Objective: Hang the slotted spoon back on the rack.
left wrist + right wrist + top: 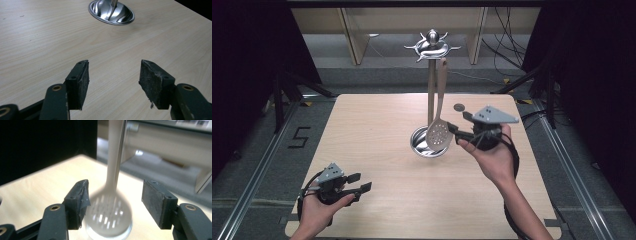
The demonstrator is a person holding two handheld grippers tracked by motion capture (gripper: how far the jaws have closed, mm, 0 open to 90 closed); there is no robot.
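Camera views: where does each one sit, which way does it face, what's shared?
High view: above the person's side, facing forward and down on the table; forearms, left gripper, right gripper.
Left gripper view: along its open jaws toward the rack base.
Right gripper view: along its open jaws at the slotted spoon.
Shared: rack base in both gripper views.

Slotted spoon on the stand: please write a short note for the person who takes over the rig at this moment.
Left gripper: open, holds nothing, low over the near left part of the table.
Right gripper: open, its jaws on either side of the slotted spoon head in the right gripper view, not closed on it.
The slotted spoon hangs from the top of the metal stand, its head above the stand's round base.
Done: the right gripper is at the spoon.
Left: probably close on the spoon and lift it off its hook.
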